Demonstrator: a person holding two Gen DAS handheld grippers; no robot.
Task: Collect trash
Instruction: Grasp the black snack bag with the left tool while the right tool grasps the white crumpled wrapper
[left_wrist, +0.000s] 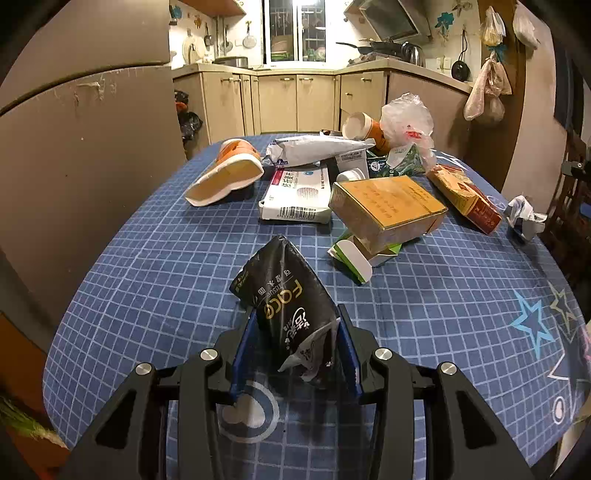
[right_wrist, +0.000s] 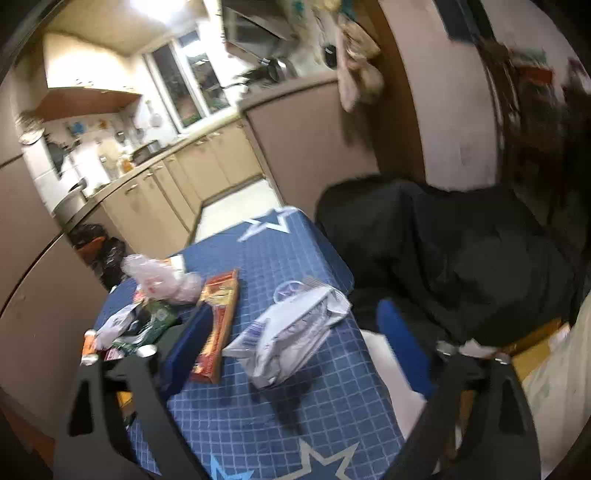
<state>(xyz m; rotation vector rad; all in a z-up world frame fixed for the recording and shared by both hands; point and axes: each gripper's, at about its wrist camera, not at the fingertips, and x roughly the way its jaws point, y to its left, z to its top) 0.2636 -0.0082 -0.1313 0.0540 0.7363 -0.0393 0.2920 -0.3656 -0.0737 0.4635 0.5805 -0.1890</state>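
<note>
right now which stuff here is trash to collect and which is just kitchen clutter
Trash for the job:
- black tissue packet, held in the left tool
- gold carton
- white pouch
- crumpled white bag, ahead of the open right tool
- red box

Just lying about:
- pans on the counter
- hanging bags
- dark cloth over a chair

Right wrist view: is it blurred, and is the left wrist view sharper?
Right wrist view: smeared by motion, the crumpled white bag and cabinets soft, glare at the ceiling. Left wrist view: sharp, print readable on the black tissue pack; fisheye bends the table edges.
</note>
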